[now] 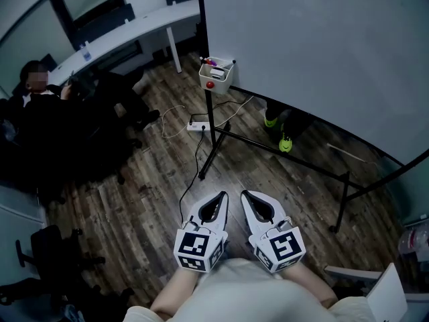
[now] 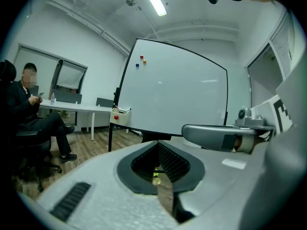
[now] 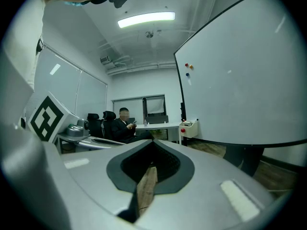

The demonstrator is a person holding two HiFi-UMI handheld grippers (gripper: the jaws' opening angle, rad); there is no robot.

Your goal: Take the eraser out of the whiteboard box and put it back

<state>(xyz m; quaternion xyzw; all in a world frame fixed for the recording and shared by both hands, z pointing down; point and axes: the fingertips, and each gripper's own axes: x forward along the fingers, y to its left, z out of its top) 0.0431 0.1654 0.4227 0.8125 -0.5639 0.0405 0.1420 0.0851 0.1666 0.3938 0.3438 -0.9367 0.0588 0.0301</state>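
The left gripper (image 1: 222, 196) and the right gripper (image 1: 245, 194) sit side by side low in the head view, each with its grey jaws pressed together on nothing. The small white open-topped whiteboard box (image 1: 216, 79) hangs on the thin black metal stand (image 1: 212, 123) at the corner of the large white whiteboard (image 1: 315, 52), well apart from both grippers. The eraser presumably lies inside it, though it cannot be told from the other small things showing at the rim.

The likeliest fault is arriving with the jaws unopened and knocking the box, which looks lightly hung. A careless pinch among the clutter may lift the wrong thing. On the brown wooden floor (image 1: 134, 200) a white power strip (image 1: 198, 125) and its pale cable (image 1: 175, 127) lie near the stand's foot, a likely snag for feet.
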